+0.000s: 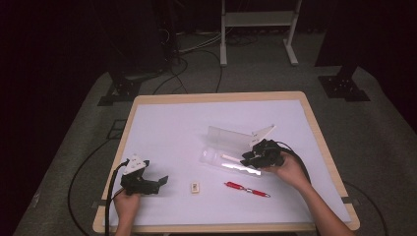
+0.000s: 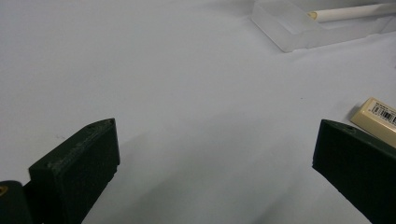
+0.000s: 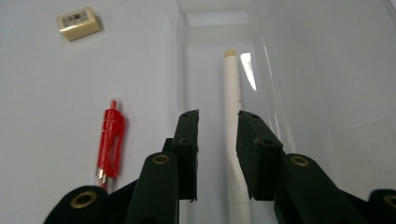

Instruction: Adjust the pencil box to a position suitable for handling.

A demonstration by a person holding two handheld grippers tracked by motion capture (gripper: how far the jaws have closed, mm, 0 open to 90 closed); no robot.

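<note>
The right tool (image 3: 215, 123) hangs over the clear plastic pencil box (image 1: 231, 155), which lies open near the middle of the white-covered table (image 1: 172, 123) with its lid (image 1: 227, 135) tilted back. A long white pencil-like stick (image 3: 232, 93) lies lengthwise in the box's tray, and the right tool's jaws stand narrowly apart on either side of it with a visible gap at each pad, so the stick looks released rather than gripped. The step in hand seems to be setting the stick into the box and letting go. To do that well, the jaws should part a little more before the hand lifts, and the lift should go straight away from the tray so that neither pad drags the stick or knocks the thin box wall. The left tool (image 2: 215, 158) rests low at the near left of the table with its jaws wide and nothing between them. A cream rectangular eraser with a barcode label (image 2: 376, 119) lies just beyond its right jaw, and a red plastic pen (image 3: 111, 140) lies on the table beside the box, near the right tool. The stick's near end is hidden behind the right tool's jaws, so its full length cannot be told. In the high view the right hand (image 1: 290, 169) covers that corner of the box.
</note>
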